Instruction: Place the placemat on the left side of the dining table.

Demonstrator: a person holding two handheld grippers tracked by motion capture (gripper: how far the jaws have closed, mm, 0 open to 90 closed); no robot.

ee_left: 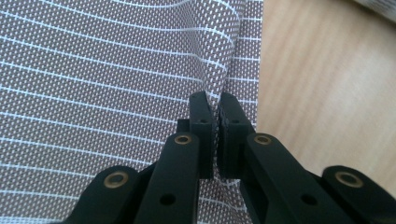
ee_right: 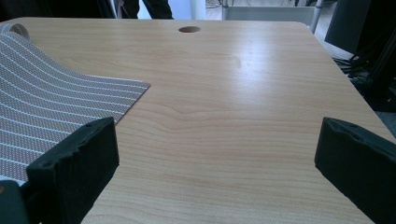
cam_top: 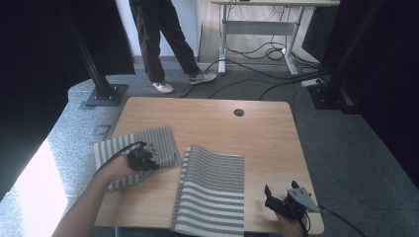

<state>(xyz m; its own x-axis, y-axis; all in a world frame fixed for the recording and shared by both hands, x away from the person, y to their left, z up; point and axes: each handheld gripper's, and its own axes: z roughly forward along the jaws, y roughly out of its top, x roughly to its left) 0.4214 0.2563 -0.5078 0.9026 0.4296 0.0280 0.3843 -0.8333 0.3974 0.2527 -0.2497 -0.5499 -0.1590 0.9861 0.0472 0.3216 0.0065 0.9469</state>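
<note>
At the left, the left gripper point(cam_top: 146, 157) has its jaws pinched tight on the edge of a striped mat point(cam_top: 132, 153) lying at the wooden table's point(cam_top: 257, 143) left side. A second striped mat point(cam_top: 212, 190) lies mid-table, overhanging the near edge. Farther right, the right gripper point(cam_top: 279, 195) hovers with jaws spread wide, holding nothing.
</note>
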